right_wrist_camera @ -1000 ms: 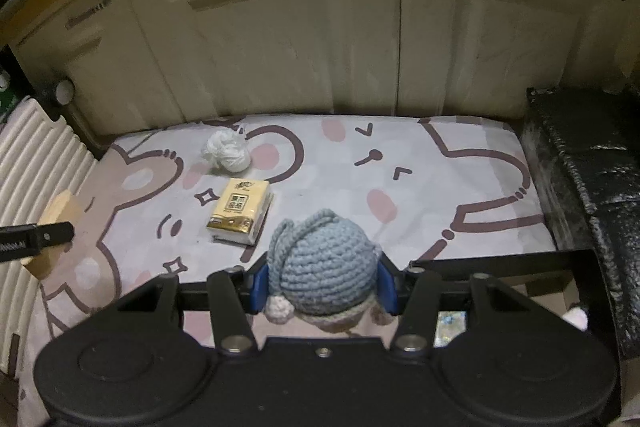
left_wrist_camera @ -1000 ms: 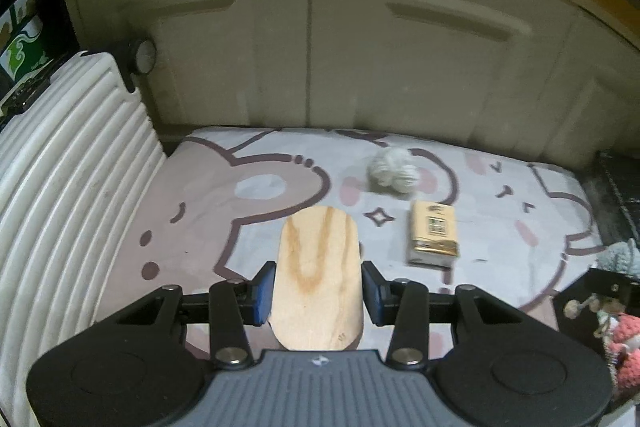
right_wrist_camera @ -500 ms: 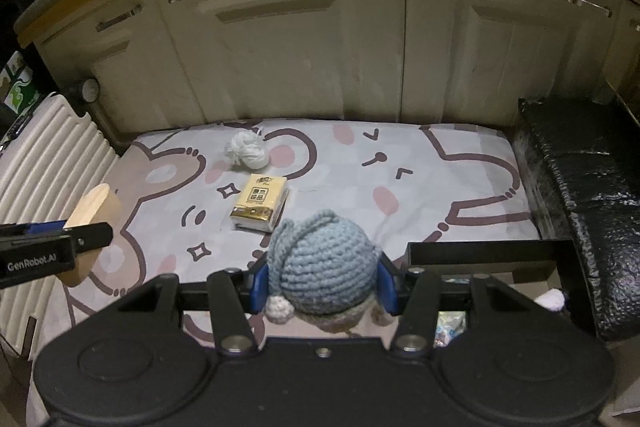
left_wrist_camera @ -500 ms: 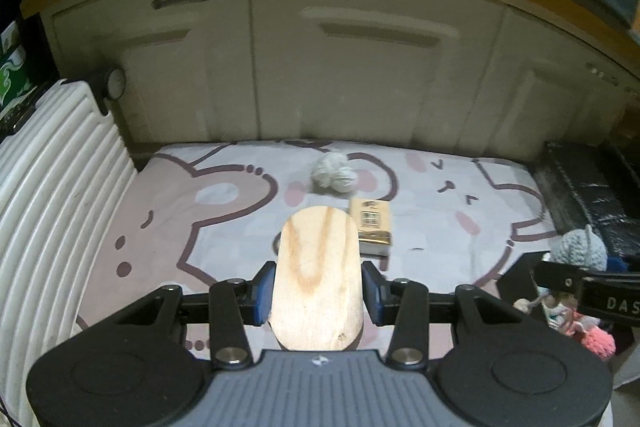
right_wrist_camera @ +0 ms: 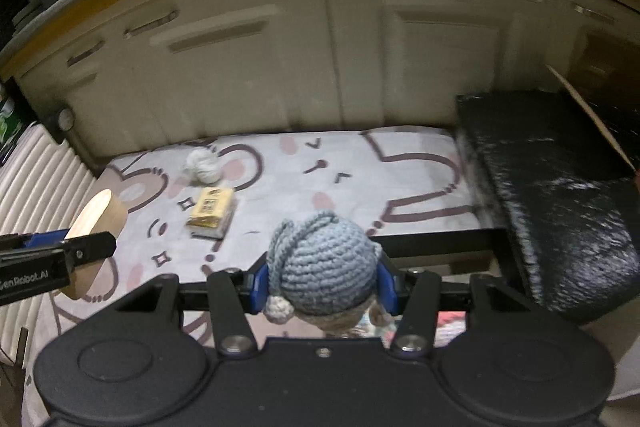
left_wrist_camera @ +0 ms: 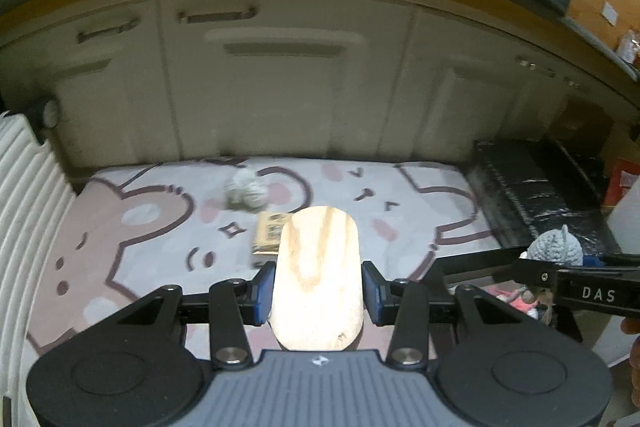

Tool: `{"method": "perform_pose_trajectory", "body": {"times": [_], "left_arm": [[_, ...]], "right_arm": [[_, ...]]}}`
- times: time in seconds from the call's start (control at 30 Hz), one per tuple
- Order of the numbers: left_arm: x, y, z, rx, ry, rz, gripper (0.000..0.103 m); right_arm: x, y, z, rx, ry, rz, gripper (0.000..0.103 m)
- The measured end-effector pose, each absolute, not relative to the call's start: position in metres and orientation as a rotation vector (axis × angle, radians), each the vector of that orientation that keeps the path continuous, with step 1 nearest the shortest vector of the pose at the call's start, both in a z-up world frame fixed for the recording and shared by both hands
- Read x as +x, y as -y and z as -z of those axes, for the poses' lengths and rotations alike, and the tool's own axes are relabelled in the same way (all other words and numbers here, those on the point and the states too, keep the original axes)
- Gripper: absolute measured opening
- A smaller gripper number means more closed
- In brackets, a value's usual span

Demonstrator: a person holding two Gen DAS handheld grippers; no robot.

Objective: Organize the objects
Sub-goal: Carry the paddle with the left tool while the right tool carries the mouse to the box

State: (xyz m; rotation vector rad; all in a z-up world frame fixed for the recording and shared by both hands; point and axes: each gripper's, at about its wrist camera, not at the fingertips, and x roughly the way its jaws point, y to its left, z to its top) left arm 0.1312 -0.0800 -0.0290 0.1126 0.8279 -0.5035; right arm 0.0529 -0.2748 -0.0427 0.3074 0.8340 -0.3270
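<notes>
**Wooden block and crochet doll, each held above the mat**

Left wrist view: the wooden block [left_wrist_camera: 318,277], oval and pale, sits between the blue pads of the left hand-held gripper [left_wrist_camera: 319,293], which is closed on its two sides. It is in the air above the cartoon floor mat [left_wrist_camera: 132,227]. On the mat lie a yellow tissue pack [left_wrist_camera: 269,231] and, just behind it, a white yarn ball [left_wrist_camera: 245,189]. At the right edge the right hand-held gripper [left_wrist_camera: 560,263] holds the blue-grey crochet doll [left_wrist_camera: 554,249].

Right wrist view: the crochet doll [right_wrist_camera: 324,259] is pressed between the pads of the right hand-held gripper [right_wrist_camera: 322,285], above a black box rim [right_wrist_camera: 432,243]. The tissue pack [right_wrist_camera: 211,209] and yarn ball [right_wrist_camera: 204,165] rest on the mat [right_wrist_camera: 360,183]. At the left, the left hand-held gripper [right_wrist_camera: 86,251] carries the wooden block [right_wrist_camera: 96,227]. Cream cabinet doors [right_wrist_camera: 248,67] stand behind.
</notes>
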Motion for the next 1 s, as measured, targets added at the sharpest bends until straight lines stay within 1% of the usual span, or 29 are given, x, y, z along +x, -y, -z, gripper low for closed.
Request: {"method": "perform_pose_trajectory", "body": {"times": [0.4,1.0], "left_arm": [[0.119,0.139,0.036,0.083,-0.864,0.64,0.045],[0.122,0.205,0.091,-0.074,-1.056,0.738,0.045]], "right_arm": [[0.023,0.325,0.047,0.364,-0.824,0.406,0.053],[0.02,0.372,0.064,0.499,-0.809,0.462,0.053]]}}
